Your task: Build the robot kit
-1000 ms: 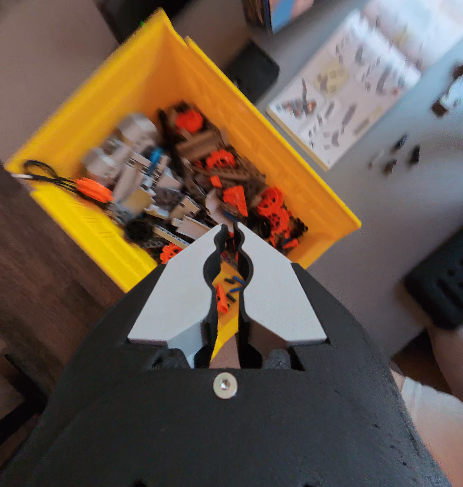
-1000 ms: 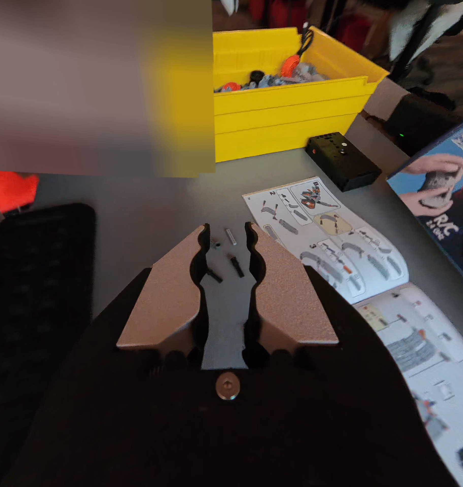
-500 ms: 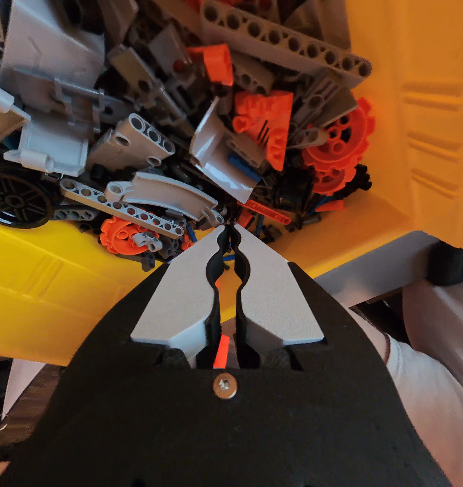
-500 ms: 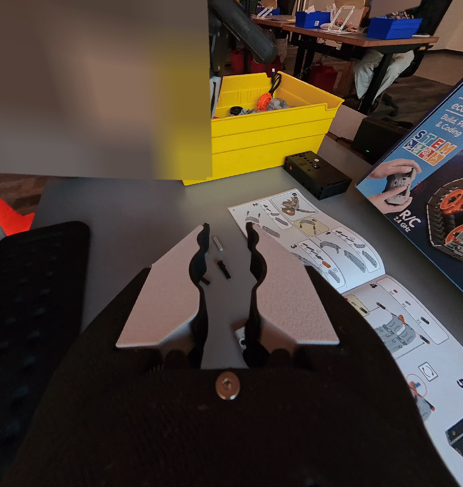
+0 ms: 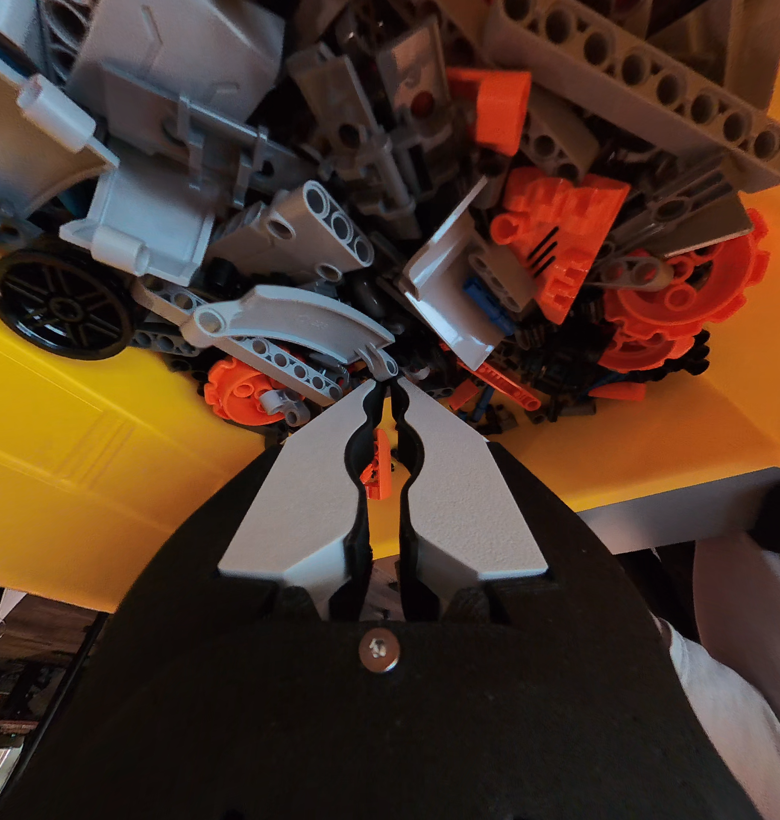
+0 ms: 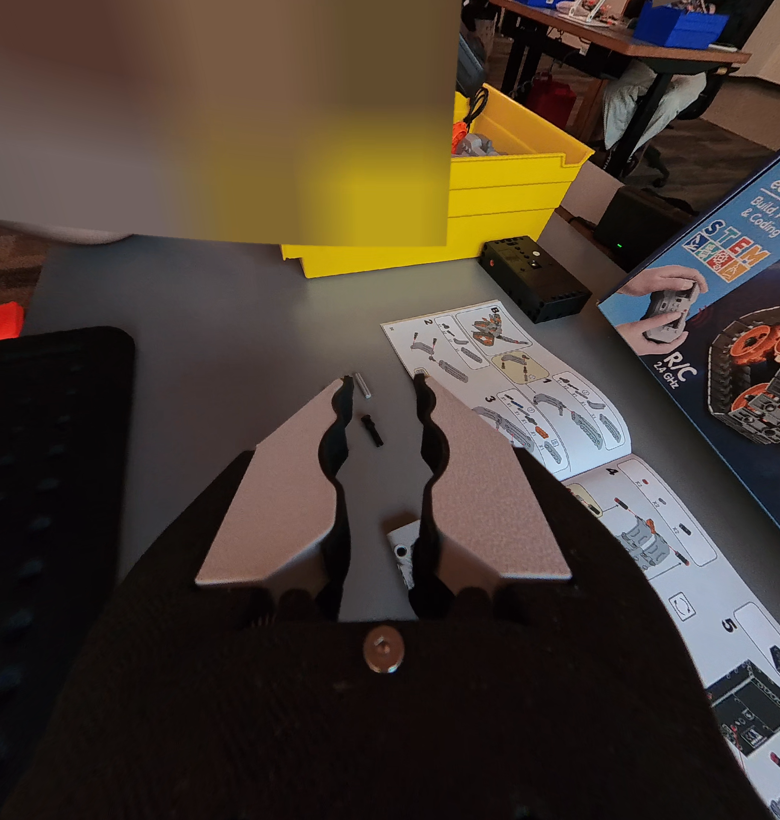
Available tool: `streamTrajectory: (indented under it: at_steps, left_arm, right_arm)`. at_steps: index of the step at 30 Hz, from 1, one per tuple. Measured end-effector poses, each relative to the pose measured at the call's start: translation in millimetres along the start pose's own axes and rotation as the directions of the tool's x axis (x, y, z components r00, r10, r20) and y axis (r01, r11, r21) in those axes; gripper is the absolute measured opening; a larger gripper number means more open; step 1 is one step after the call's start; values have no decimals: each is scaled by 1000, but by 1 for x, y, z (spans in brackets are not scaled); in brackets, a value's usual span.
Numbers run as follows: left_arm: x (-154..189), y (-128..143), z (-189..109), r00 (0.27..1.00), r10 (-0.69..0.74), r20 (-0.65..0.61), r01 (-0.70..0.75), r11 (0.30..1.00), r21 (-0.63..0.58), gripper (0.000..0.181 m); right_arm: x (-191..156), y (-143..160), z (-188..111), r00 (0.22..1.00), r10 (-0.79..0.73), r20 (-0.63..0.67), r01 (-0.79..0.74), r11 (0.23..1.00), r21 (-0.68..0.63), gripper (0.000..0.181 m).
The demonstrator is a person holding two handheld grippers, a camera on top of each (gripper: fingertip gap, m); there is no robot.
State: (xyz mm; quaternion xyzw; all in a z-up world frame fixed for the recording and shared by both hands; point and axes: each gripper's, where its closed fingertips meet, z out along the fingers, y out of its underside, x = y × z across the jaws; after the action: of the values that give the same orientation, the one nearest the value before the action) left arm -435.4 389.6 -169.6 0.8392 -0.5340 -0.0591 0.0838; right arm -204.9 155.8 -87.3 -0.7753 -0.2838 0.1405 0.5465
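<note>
Curved grey panel (image 5: pixel 290 324) at nearly closed left hand-held gripper (image 5: pixel 386 385) tips, right hand-held gripper (image 6: pixel 381 379) apart above black pin (image 6: pixel 372 429)

My left gripper (image 5: pixel 386 385) nearly closed, tips at end lug of curved grey panel (image 5: pixel 290 326) in yellow bin (image 5: pixel 68 443). My right gripper (image 6: pixel 381 379) open above black pin (image 6: pixel 372 429), grey axle (image 6: pixel 362 385) between my fingers.
</note>
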Motion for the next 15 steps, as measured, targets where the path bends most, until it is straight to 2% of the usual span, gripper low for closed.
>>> streamTrajectory:
  at_steps: [5, 8, 15]
  left_arm:
    - [7, 3, -6, 998, -43, -43, 44, 999, 17, 0]
    - [20, -7, -14, 996, -5, -90, 13, 996, 86, 0]
    - [20, -3, -2, 995, -22, -97, 23, 1000, 9, 0]
  right_arm:
    - [0, 1, -1, 1000, 4, 3, -4, 1000, -4, 28]
    - [0, 5, 0, 1000, -14, -1, 14, 1000, -28, 28]
    - [-1, 9, 1, 1000, -31, -2, 31, 998, -49, 27]
